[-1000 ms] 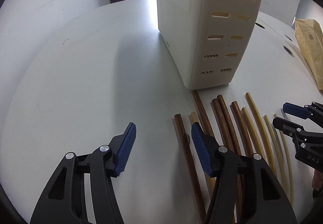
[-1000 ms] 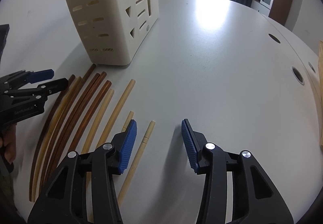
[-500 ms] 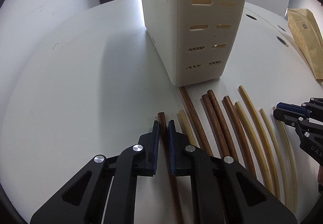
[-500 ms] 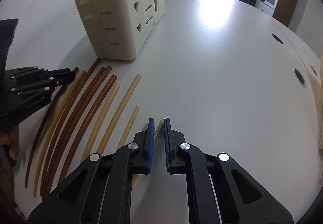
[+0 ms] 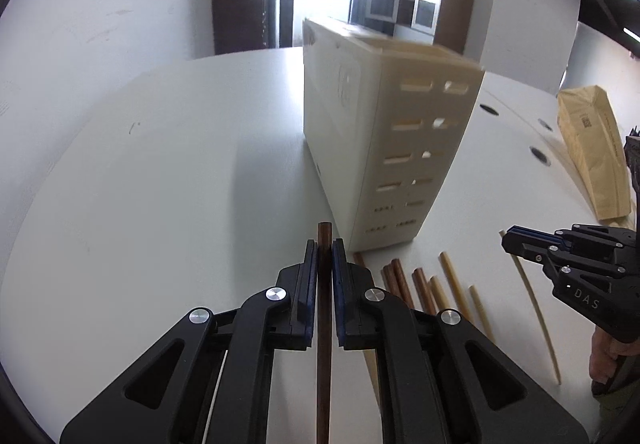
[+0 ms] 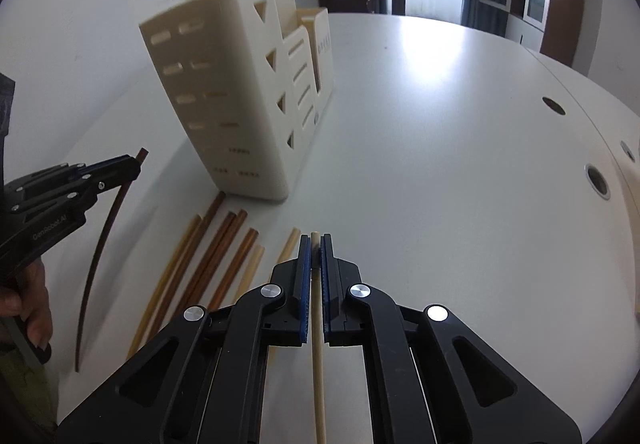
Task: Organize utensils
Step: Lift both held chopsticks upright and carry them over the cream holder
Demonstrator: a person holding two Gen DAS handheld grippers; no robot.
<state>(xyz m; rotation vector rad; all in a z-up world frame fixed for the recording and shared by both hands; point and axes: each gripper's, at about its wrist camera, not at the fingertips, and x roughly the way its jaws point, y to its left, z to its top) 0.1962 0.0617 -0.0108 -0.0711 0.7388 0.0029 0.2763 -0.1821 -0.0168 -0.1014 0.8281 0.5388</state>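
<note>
White and rounded, the tabletop (image 6: pixel 460 164) fills both wrist views, with dark doors and a bright window behind it. On it stands a cream slotted utensil holder (image 5: pixel 404 148) with several upright compartments. Just in front of the holder, a row of loose chopsticks (image 6: pixel 224 256), some dark brown and some pale, lies flat on the table. The left gripper (image 5: pixel 325 244) has its blue pads clamped on a dark brown chopstick (image 5: pixel 323 324), whose tip pokes out just past the fingertips. The right gripper (image 6: pixel 315 240) is clamped the same way on a pale chopstick (image 6: pixel 318 364). Both held sticks are raised clear of the table. A tan paper bag (image 5: pixel 592 148) lies at the table's far right edge.
</note>
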